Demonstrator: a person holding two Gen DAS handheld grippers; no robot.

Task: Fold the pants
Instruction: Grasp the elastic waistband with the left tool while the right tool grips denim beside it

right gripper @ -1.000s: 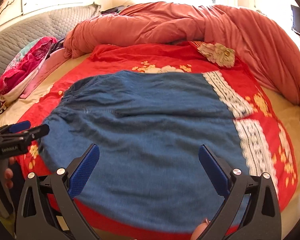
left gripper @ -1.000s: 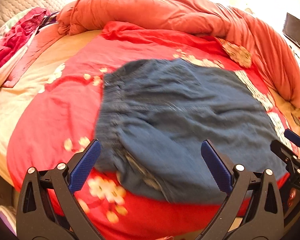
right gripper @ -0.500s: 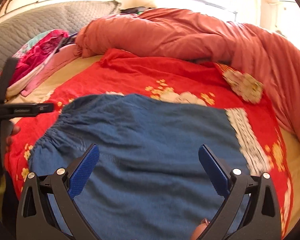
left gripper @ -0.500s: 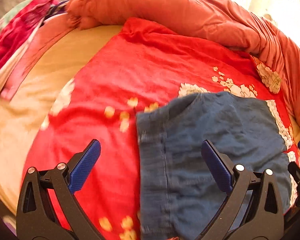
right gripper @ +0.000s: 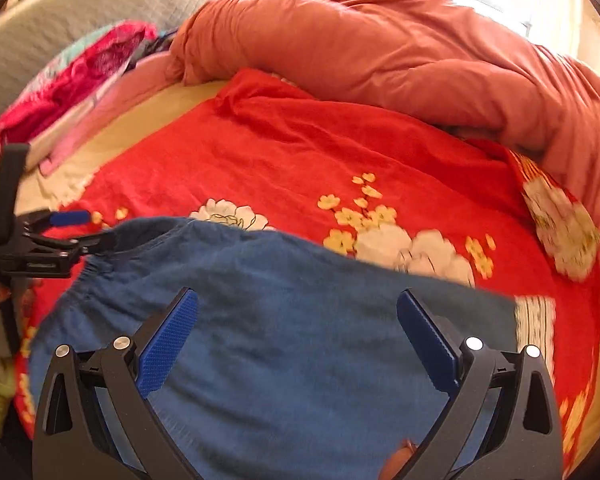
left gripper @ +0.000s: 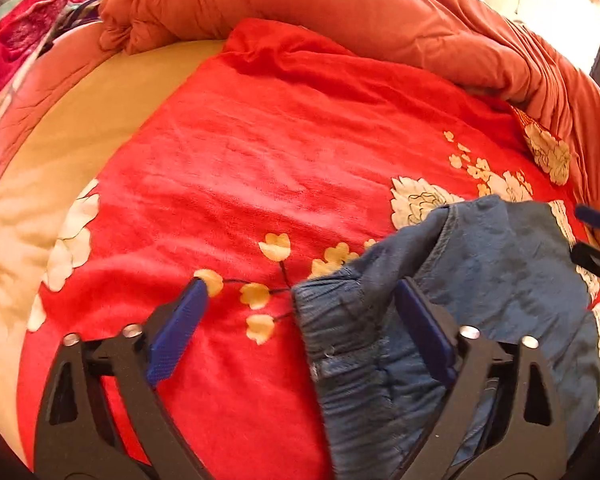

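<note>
The blue denim pants (right gripper: 300,320) lie spread on a red flowered blanket (right gripper: 320,160). In the left wrist view the pants (left gripper: 500,280) fill the lower right, with the elastic waistband between and under the fingers. My left gripper (left gripper: 300,316) is open, low at the waistband's far corner, with its right finger over the denim and its left finger over the blanket. It also shows in the right wrist view (right gripper: 72,232), at the waistband corner. My right gripper (right gripper: 298,332) is open and empty over the middle of the pants.
A rolled orange duvet (right gripper: 380,52) lies along the back and right of the bed. A pink and red pile of clothes (right gripper: 80,80) sits at the back left by a grey quilted headboard (right gripper: 80,12). Beige sheet (left gripper: 80,140) shows left of the blanket.
Both grippers have moved forward and down over the pants. The left one has swung left to the waistband's far corner. Both stay open.
</note>
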